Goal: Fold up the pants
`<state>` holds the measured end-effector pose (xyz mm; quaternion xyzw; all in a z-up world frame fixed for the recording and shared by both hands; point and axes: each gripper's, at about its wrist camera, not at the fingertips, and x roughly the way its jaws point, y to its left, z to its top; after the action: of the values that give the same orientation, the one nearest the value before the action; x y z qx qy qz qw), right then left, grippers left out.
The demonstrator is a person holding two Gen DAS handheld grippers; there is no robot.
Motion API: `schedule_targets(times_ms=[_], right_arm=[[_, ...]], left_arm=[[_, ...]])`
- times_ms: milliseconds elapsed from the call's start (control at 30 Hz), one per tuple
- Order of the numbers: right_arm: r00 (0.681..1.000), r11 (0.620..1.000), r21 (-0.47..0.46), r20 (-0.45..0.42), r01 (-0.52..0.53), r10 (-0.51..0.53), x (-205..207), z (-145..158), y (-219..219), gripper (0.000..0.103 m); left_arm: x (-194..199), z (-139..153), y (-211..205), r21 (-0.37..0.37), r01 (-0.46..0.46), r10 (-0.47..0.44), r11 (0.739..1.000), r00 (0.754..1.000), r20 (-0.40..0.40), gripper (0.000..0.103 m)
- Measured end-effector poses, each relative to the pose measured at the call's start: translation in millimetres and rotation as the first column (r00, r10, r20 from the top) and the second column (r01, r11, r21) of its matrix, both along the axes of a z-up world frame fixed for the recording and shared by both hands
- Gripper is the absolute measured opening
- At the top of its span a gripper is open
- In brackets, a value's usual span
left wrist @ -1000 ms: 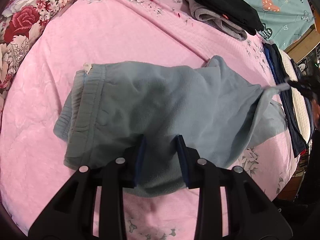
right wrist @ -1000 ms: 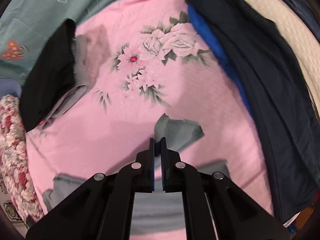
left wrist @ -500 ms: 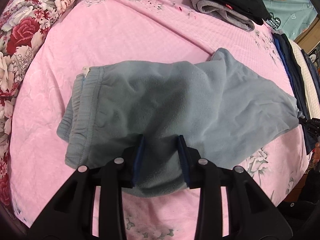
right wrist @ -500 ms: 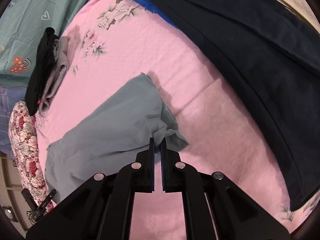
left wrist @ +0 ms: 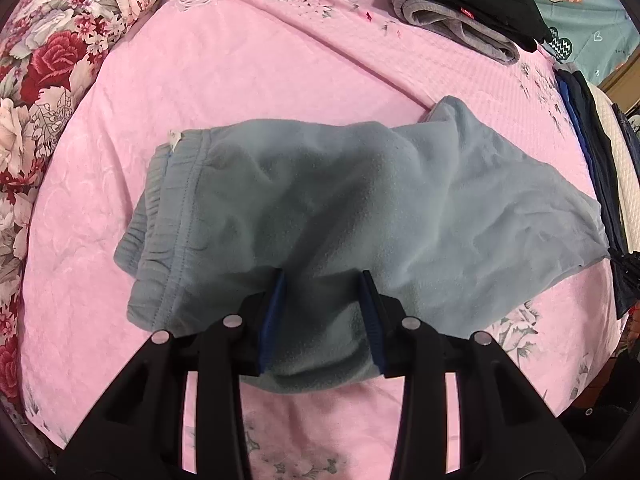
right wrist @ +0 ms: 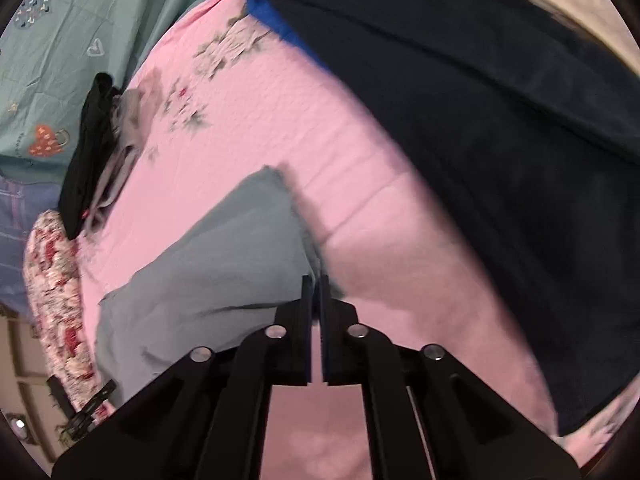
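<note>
Light blue fleece pants (left wrist: 360, 208) lie across the pink bedspread (left wrist: 240, 60), waistband (left wrist: 168, 216) at the left, legs stretched to the right. My left gripper (left wrist: 322, 280) is open, its fingers straddling the near edge of the pants at the crotch fold. My right gripper (right wrist: 315, 284) is shut on the leg end of the pants (right wrist: 224, 264), pulling it low over the bed. That gripper also shows at the right edge of the left wrist view (left wrist: 624, 258).
Folded black and grey clothes (left wrist: 468, 12) lie at the far side of the bed. Dark navy and blue garments (right wrist: 500, 140) lie along the right side over a cream cover. A floral quilt (left wrist: 48, 60) borders the left.
My right gripper has drawn the leg end outward and down, laying the legs flat across the bed. My left gripper has stayed open at the near edge.
</note>
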<state>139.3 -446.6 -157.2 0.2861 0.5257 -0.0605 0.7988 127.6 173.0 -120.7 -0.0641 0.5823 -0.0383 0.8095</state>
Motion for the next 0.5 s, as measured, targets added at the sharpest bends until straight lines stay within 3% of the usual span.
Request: schedule_targets(times_ms=[133, 233, 267, 333, 367, 433, 500], right_arm=[[0.999, 1.000, 0.000, -0.026, 0.030, -0.030, -1, -10, -12, 0.002], [0.999, 0.987, -0.154, -0.015, -0.032, 0.030, 4, 15, 8, 0.006], [0.995, 0.976, -0.193, -0.010, -0.100, 0.100, 10, 26, 27, 0.010], [0.972, 0.951, -0.203, -0.009, -0.233, 0.236, 22, 40, 64, 0.031], [0.946, 0.929, -0.194, 0.005, -0.316, 0.323, 30, 47, 90, 0.048], [0.878, 0.862, -0.203, 0.023, -0.465, 0.479, 45, 55, 144, 0.051], [0.764, 0.745, -0.219, 0.002, -0.630, 0.646, 63, 56, 213, 0.051]], left_arm=[[0, 0, -6, 0.033, 0.017, -0.017, 0.999, 1.000, 0.001, 0.039], [0, 2, -1, 0.004, 0.014, -0.014, 1.000, 1.000, -0.003, 0.039], [-1, 1, 3, -0.015, 0.012, -0.012, 1.000, 1.000, 0.000, 0.039], [-2, 1, 8, -0.053, 0.004, -0.004, 0.999, 1.000, 0.006, 0.039], [-3, 1, 11, -0.069, -0.002, 0.002, 0.998, 1.000, 0.010, 0.039], [-6, 1, 14, -0.080, -0.013, 0.014, 0.997, 1.000, 0.015, 0.039], [-11, 3, 15, -0.083, -0.016, 0.017, 0.996, 1.000, 0.014, 0.039]])
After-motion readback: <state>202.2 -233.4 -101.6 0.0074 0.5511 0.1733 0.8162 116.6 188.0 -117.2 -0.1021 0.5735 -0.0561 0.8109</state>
